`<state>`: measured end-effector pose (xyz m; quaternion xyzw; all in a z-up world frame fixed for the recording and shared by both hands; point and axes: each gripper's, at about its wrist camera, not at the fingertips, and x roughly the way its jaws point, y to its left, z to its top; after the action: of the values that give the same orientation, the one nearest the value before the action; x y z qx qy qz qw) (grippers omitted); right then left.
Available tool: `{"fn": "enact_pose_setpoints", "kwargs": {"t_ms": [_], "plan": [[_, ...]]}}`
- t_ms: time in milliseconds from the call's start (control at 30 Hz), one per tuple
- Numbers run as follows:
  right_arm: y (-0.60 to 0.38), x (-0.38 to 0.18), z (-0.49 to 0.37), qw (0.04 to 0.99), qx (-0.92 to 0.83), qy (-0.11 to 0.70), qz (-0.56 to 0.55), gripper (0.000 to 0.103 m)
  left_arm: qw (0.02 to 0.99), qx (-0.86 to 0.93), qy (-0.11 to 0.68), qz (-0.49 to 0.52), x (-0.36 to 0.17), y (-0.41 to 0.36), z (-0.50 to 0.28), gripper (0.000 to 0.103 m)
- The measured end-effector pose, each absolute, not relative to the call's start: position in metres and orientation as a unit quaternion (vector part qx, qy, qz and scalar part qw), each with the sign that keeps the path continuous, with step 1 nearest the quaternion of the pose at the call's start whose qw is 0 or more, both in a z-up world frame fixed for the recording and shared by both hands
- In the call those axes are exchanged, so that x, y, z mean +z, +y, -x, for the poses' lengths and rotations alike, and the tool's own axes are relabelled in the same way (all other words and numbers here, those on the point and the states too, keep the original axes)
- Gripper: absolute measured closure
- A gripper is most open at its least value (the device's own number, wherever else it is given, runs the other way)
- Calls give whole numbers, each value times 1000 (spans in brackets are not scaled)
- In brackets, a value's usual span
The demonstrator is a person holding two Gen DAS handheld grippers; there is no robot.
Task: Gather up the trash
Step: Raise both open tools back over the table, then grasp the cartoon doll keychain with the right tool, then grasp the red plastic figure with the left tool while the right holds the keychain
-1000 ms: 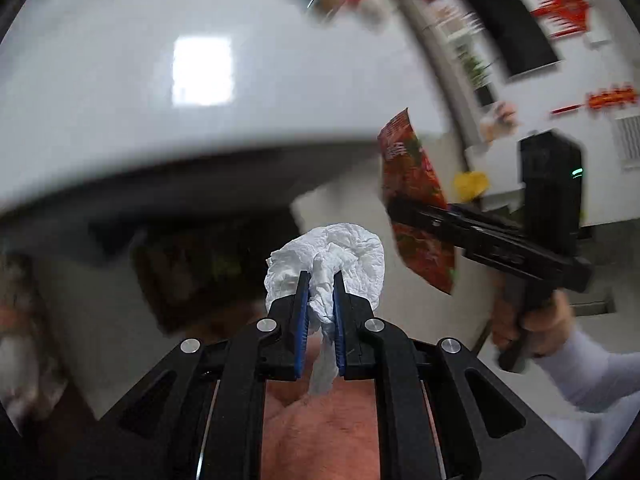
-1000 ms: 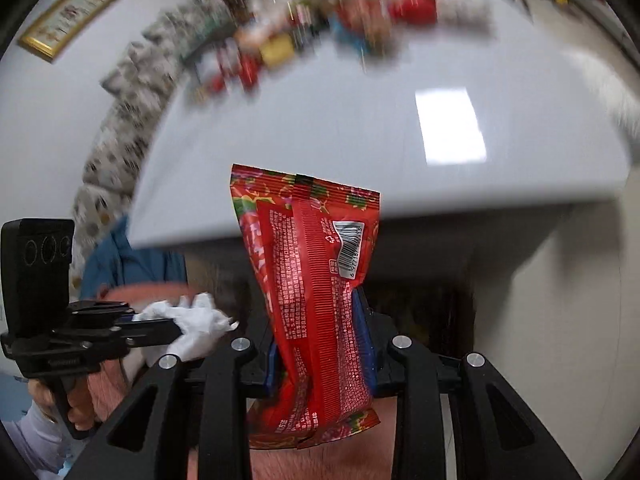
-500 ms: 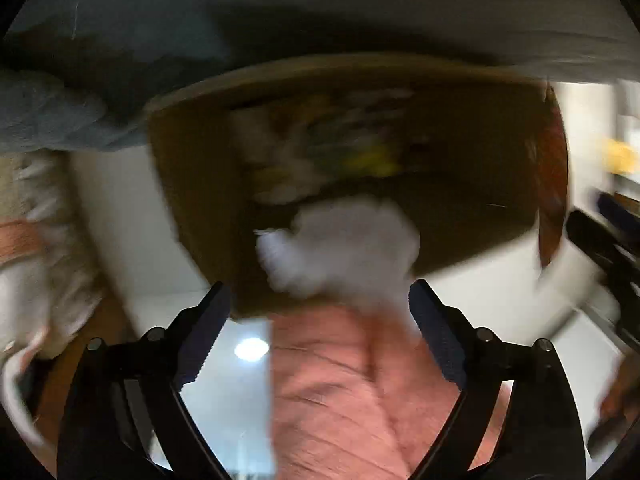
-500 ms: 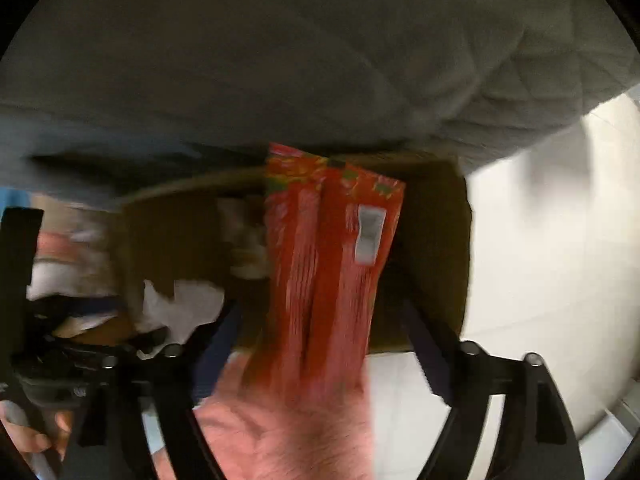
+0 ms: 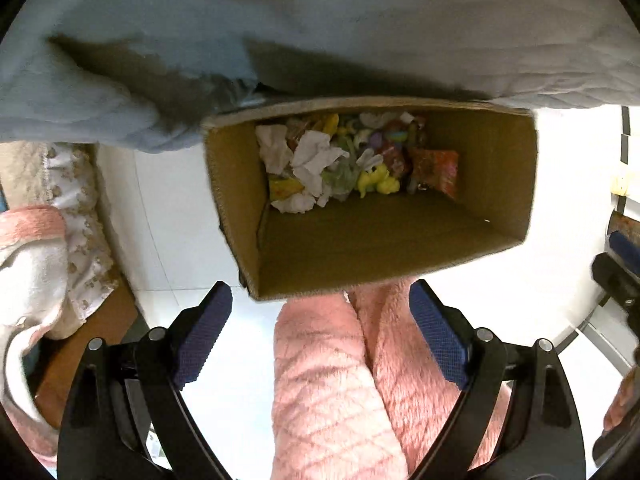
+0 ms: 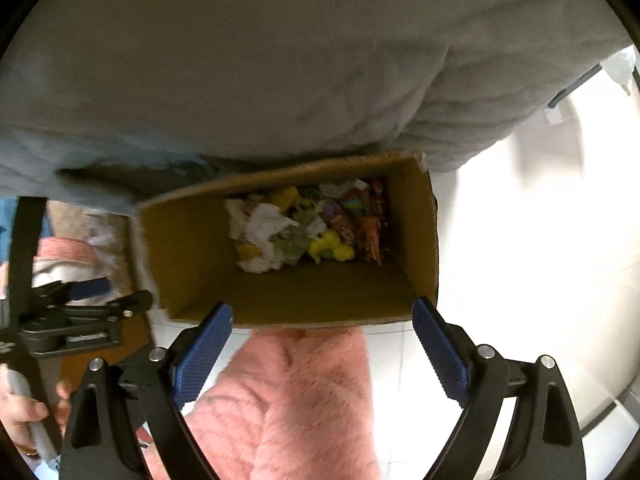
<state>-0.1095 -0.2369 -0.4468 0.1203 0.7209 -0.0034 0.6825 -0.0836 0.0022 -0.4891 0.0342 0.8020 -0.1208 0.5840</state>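
Observation:
A deep brown cardboard box stands open on the floor below both grippers; it also shows in the right wrist view. At its bottom lie crumpled white tissues, yellow scraps and a red snack wrapper; the tissues and the red wrapper show in the right wrist view too. My left gripper is open and empty above the box's near rim. My right gripper is open and empty above the same rim. The left gripper shows from the side in the right wrist view.
A grey-blue quilted cloth hangs over the far side of the box. Pink fleece legs fill the space under the grippers. White tiled floor surrounds the box. A patterned cushion lies at the left.
Both grippers swung from the table down over the box and opened. The tissue left the left gripper and the red wrapper left the right one; both now lie in the box.

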Motion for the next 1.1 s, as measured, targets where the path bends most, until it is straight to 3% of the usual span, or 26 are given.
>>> {"fn": "enact_pose_setpoints", "kwargs": {"t_ms": [200,367,567,667,800,833,867,1000,1100], "plan": [[-233,-323,107,720,106,663,-176,11,591,-174,788,1,-404,4,98,15],[-242,-221,58,829,112,526,-154,5,633,-197,749,10,-341,5,108,15],[-265,-205,-67,874,35,469,-124,6,665,-183,723,44,-300,9,104,15],[-279,-218,-123,862,-3,488,-137,18,673,-177,716,59,-290,14,99,15],[-285,-239,-159,845,-3,515,-146,24,683,-157,709,79,-281,23,95,15],[-280,-242,-164,845,-4,520,-124,30,686,-152,707,81,-278,25,95,15],[-273,-247,-168,843,-6,530,-96,43,688,-148,706,82,-277,27,94,15],[-256,-244,-165,855,-1,516,-53,51,692,-141,702,90,-271,31,88,15],[-261,-239,-145,851,27,513,-107,56,690,-153,701,92,-264,27,83,15]]}}
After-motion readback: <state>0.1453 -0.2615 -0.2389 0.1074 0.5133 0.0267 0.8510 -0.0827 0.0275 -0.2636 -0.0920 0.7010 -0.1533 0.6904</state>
